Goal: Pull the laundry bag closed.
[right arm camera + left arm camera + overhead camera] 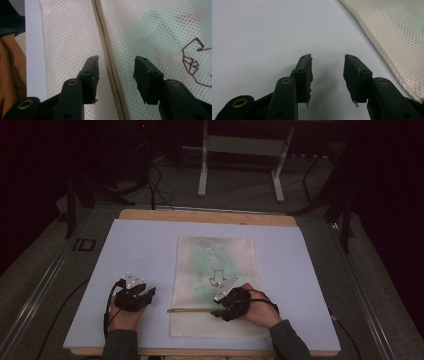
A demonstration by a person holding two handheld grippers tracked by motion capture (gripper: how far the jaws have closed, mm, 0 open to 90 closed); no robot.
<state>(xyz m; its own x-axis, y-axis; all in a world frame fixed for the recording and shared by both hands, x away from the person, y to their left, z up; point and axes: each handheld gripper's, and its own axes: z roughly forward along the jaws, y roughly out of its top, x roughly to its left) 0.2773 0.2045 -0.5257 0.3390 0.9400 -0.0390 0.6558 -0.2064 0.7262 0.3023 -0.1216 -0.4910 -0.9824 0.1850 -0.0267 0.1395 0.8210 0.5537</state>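
The white mesh laundry bag (215,285) lies flat in the middle of the bench (140,250), a green garment (210,260) showing faintly through it, so its tan zipper band (192,309) runs left to right across the near part within easy reach. The right tool (116,68) hangs over that band with its jaws apart on either side, probably lined up to close on the zipper. The left tool (327,67) rests on bare bench just left of the bag's edge, jaws apart and empty, seemingly ready to steady the fabric.
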